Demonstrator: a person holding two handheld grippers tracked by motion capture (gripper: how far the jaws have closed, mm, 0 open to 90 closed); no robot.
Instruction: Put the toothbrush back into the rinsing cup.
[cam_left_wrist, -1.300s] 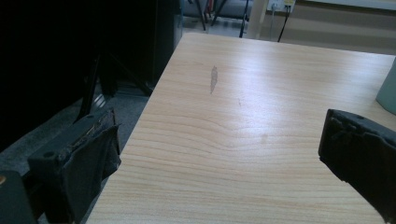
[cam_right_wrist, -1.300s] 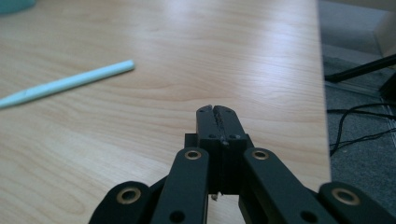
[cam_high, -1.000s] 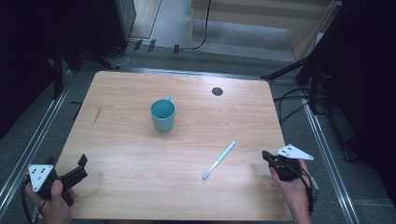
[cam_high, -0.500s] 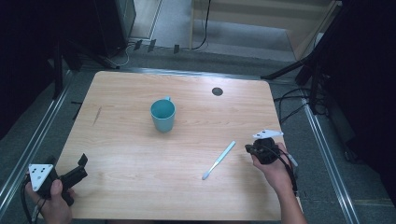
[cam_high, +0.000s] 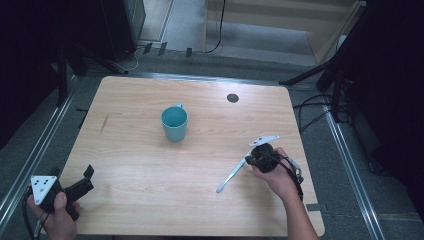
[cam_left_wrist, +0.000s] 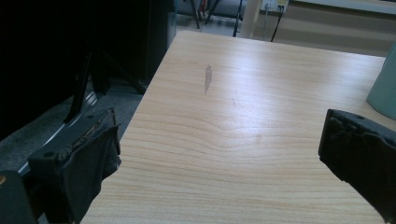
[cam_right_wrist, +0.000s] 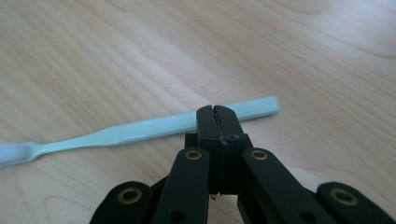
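The right gripper (cam_right_wrist: 217, 111) has its 2 jaws pressed together, with nothing between them. The toothbrush (cam_right_wrist: 140, 130) lies flat just past the tips, near the table's (cam_high: 150, 160) right edge. Its long side runs across the jaws, so they may be touching the handle; that is hard to tell. It is smooth, pale blue plastic. The left gripper (cam_high: 75, 187) waits at the near left corner with its jaws spread wide. A teal mug (cam_high: 174, 123) stands upright mid-table.

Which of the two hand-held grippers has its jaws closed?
The right hand-held gripper, beside the pale blue plastic toothbrush, has closed, empty jaws; the left hand-held gripper is wide open.
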